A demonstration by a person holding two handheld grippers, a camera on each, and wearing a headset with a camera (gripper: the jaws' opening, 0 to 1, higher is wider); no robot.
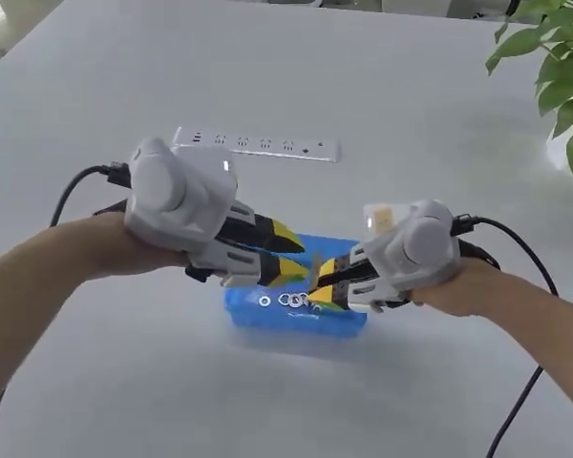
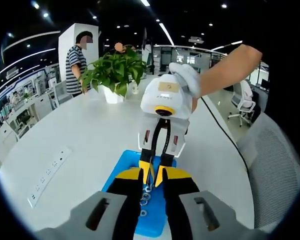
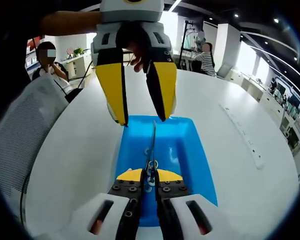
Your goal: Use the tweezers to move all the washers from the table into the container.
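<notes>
Right gripper view: the right hand-held gripper [image 3: 150, 175] is clamped on the tweezers [image 3: 153, 142], whose long axis runs straight ahead over the blue container [image 3: 182, 150] towards the left hand-held gripper [image 3: 144, 121], its jaws apart. Inside the blue container lie the washers [image 1: 286, 301], seemingly just under the right one's tips and nearer to it.

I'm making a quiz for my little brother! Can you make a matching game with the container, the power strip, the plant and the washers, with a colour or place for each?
Things:
1. container
2. power strip
3. plant
4. washers

Matches:
A. green
B. white
C. lying inside the container
D. blue

Right pairs: 1-D, 2-B, 3-A, 4-C.
</notes>
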